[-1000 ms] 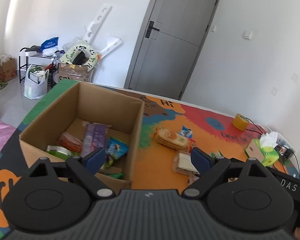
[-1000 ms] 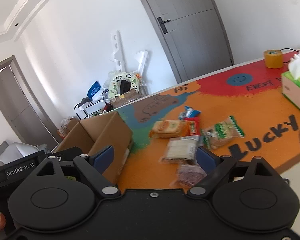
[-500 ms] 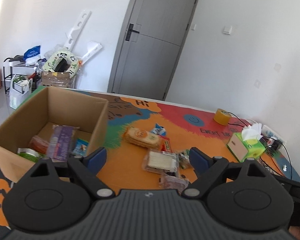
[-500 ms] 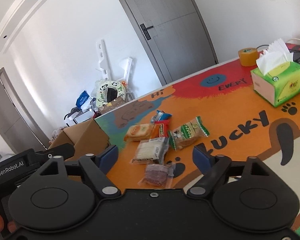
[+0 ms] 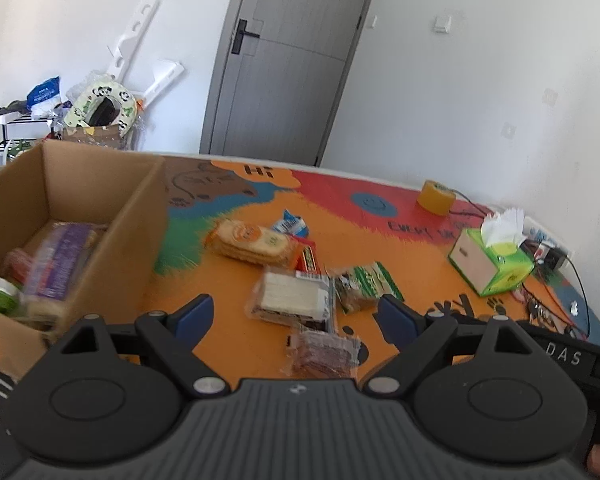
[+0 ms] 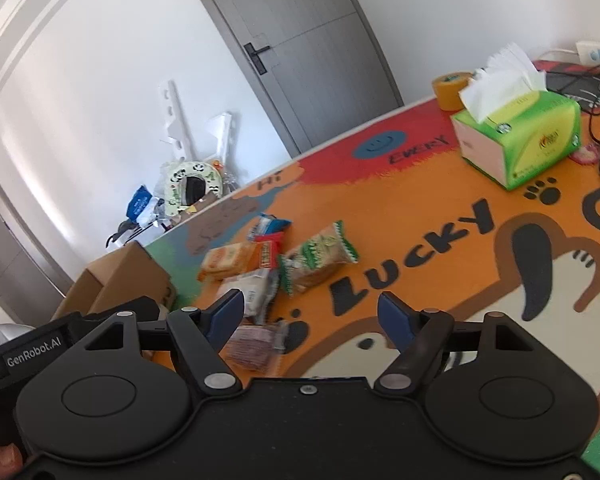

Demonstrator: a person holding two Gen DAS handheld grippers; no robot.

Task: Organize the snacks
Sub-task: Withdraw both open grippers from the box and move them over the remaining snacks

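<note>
Snack packets lie clustered mid-bench: orange cracker pack (image 5: 252, 242), white wafer pack (image 5: 290, 300), green-wrapped cake (image 6: 318, 258), brown packet (image 5: 324, 352) nearest. Cardboard box (image 5: 136, 220) left (some snacks inside). Left hand-held gripper (image 5: 294, 314) and right hand-held gripper (image 6: 312, 314) both wide, empty. Bench (image 6: 420, 208) cover orange; grey door (image 5: 284, 64) far.

Left gripper (image 5: 296, 312) is held level, blue-padded fingers (image 5: 192, 314) spread wide, nothing between them; right gripper (image 6: 312, 314) tilts, jaws likewise wide apart and unloaded
</note>
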